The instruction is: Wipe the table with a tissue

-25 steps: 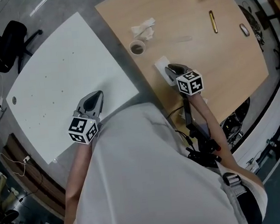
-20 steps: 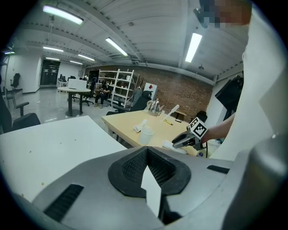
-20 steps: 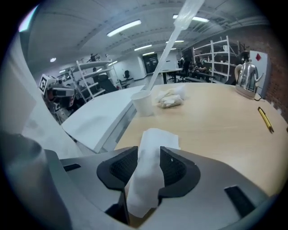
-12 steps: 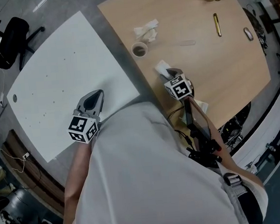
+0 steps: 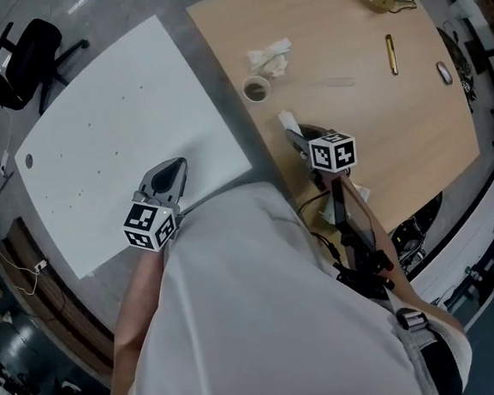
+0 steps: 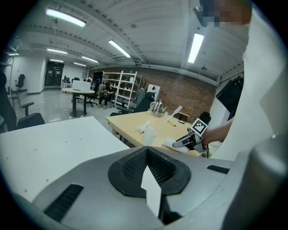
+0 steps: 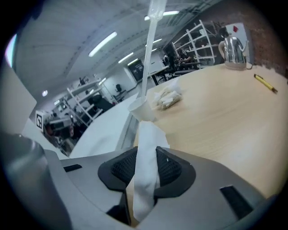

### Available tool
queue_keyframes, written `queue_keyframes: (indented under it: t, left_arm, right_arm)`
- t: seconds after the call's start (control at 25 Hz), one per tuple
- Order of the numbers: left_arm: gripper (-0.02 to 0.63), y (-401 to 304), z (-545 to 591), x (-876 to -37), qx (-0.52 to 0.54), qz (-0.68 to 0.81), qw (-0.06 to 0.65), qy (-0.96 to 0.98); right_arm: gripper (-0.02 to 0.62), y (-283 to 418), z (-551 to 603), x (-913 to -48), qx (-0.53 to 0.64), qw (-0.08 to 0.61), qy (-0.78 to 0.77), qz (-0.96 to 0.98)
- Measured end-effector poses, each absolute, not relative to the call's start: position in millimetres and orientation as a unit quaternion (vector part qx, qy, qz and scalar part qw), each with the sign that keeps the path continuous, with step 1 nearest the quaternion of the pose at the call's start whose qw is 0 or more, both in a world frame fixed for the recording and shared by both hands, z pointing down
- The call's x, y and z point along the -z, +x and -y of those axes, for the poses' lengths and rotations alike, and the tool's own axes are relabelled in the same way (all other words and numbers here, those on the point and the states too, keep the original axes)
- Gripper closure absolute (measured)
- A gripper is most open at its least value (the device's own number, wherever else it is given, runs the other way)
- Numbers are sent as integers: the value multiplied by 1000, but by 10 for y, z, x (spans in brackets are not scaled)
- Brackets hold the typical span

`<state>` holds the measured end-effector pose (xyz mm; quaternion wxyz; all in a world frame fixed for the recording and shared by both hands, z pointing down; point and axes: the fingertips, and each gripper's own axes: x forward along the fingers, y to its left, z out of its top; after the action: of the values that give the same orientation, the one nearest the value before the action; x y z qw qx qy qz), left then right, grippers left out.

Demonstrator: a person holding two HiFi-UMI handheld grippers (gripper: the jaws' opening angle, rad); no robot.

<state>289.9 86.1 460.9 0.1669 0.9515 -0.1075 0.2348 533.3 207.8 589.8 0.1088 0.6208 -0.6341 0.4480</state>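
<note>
Two grippers are out in front of the person, one over each table. The right gripper (image 5: 297,136) reaches forward on an outstretched forearm (image 6: 218,132), its nose tipped steeply down onto the wooden table (image 5: 396,136) and its marker cube facing up. It sits just on the person's side of the paper cup (image 5: 256,88), close to it but not touching. The left gripper (image 5: 175,166) is held on a bent forearm (image 5: 137,292) close to the torso and points gently downward over the near edge of the white table (image 5: 111,118). It is well apart from the cup and to the cup's left, across the gap between the two tables.

The tissue (image 7: 146,166) is a narrow white strip standing right between the right gripper's jaws. Those jaws have just been closing, and their dark pads lie against both sides of the strip, so the tissue is pinched. Its free end pokes out past the jaw tips toward the cup and rests on the wood, stopping short of the cup. A second, crumpled tissue (image 5: 271,57) lies beyond the cup, on its far side from the gripper.

The left gripper's jaws are drawn together at the tips with nothing between them. Only the white tabletop shows through the slit behind the tips.
</note>
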Motion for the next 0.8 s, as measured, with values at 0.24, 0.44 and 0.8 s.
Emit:
queue_keyframes:
  t: [0.24,0.44,0.8]
  left_arm:
    - [598,2796,-905,-4610,-224,124,172,951]
    - [598,2617,-935,-4607,-219,152,178,947]
    - [598,1980,-854,-4514,-210,192,172,943]
  right_arm:
    - [477,5024,-1820,-5505,-470,-29,577,667]
    - [477,4758,-1596,-5286,-480,-84,538,688]
    - [477,4138,-1137,-5167,-488,-94,494,714]
